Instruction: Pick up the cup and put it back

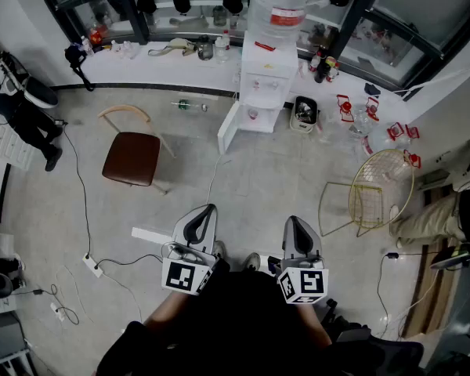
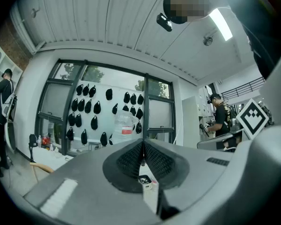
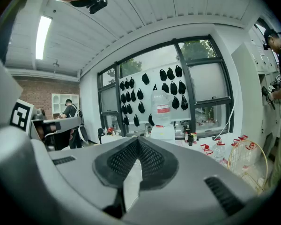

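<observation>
Well short of the water dispenser, on the near side of an open stretch of floor, both tongs are held low in front of the person and point toward it. The left tongs are closed pad against pad with nothing between them. The right tongs are closed the same way and are just as empty.

No view shows the cup clearly enough to pick it out. It is not at either pair of tongs. The likeliest places, as a guess, are the dispenser's tap recess and the worktop running off to the dispenser's left under the window, where the small things are too tiny to name. How the cup stands, or which way any handle faces, cannot be told.

So the coming move turns on the gap to the dispenser, which lies straight ahead and well apart from both tongs. Both gripper views have it almost on their closing line. In the head view it sits closer to the right tongs' line than the left's, so the right hand looks slightly better placed. Either pair must open before it can take anything.
</observation>
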`<act>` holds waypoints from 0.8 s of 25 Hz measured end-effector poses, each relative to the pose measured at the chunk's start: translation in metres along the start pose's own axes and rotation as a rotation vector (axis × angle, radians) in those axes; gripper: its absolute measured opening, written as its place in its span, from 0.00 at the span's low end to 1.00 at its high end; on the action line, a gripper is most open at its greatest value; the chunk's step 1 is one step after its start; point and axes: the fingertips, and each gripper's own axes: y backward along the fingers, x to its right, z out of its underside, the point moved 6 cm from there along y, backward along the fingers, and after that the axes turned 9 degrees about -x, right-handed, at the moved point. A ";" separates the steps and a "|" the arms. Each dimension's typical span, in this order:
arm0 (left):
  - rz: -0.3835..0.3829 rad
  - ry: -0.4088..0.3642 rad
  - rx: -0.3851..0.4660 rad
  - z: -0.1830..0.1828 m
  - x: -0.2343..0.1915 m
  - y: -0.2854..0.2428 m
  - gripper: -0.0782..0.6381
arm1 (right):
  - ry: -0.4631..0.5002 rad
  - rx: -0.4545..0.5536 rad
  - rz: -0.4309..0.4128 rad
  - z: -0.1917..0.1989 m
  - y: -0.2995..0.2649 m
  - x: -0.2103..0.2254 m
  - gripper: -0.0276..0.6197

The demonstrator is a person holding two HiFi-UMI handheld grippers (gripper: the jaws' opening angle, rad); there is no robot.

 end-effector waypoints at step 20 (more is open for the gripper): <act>0.000 0.004 0.006 -0.001 -0.002 0.004 0.12 | 0.028 0.051 0.002 -0.009 0.005 -0.009 0.03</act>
